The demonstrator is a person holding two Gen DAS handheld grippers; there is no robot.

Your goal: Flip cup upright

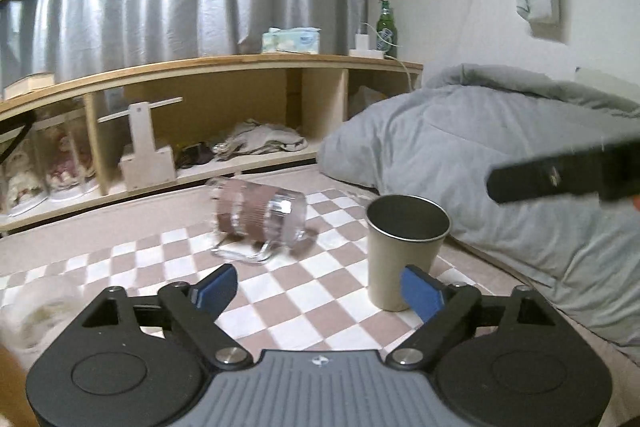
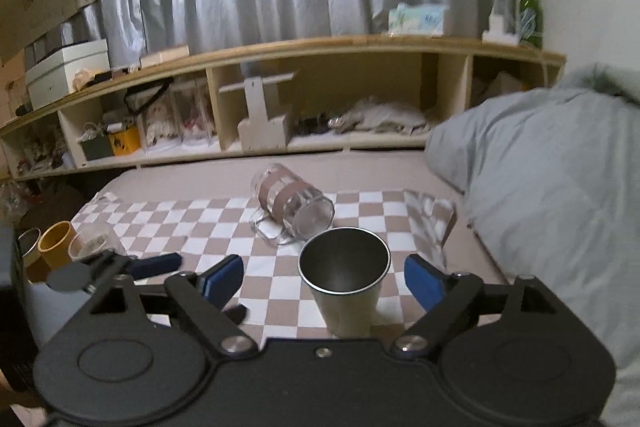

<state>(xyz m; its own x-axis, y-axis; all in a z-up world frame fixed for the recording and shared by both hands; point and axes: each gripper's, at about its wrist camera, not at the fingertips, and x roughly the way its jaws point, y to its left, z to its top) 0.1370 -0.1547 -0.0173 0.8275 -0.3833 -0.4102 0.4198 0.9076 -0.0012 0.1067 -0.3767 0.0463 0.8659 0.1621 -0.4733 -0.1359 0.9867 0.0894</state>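
Observation:
A clear glass mug (image 1: 258,215) with brown bands lies on its side on the checkered cloth (image 1: 280,291), handle down toward me; it also shows in the right wrist view (image 2: 294,209). A beige metal cup (image 1: 404,247) stands upright, also seen in the right wrist view (image 2: 345,277). My left gripper (image 1: 320,291) is open, short of the mug, its right finger beside the metal cup. My right gripper (image 2: 324,281) is open with the metal cup between its fingers, not touching.
A grey duvet (image 1: 500,155) is heaped at the right. A wooden shelf unit (image 1: 224,115) runs along the back. Several cups (image 2: 56,243) stand at the cloth's left edge. The left gripper (image 2: 156,265) shows in the right wrist view.

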